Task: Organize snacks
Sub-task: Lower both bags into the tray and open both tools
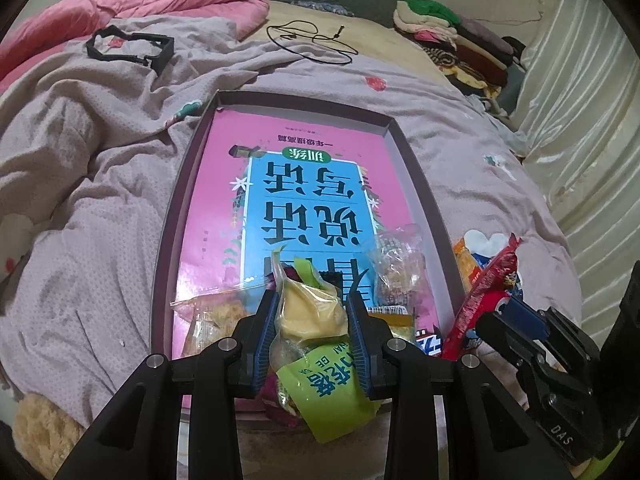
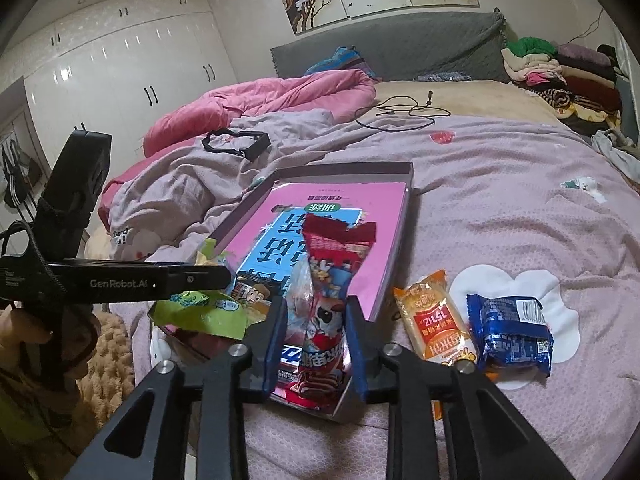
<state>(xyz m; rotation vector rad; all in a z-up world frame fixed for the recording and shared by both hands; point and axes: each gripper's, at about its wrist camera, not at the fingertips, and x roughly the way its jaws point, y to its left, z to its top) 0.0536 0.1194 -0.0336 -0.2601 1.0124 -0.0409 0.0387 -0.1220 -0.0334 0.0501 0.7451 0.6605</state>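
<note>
Pinching a green-and-yellow snack packet point(image 1: 310, 320) between the pads, your left gripper point(image 1: 311, 340) is hovering over the near end of the shallow box point(image 1: 416, 184), at 6 o'clock in its view. Your right gripper point(image 2: 316, 344) is standing around a red snack packet point(image 2: 326, 280), pads a little off its sides; the packet is leaning upright over the box's near corner. An orange packet point(image 2: 434, 320) and a blue packet point(image 2: 510, 332) are lying on the bedspread point(image 2: 500, 200) at 3 o'clock. A clear-wrapped snack point(image 1: 396, 264) is sitting inside the box on the pink book point(image 1: 224, 184).
</note>
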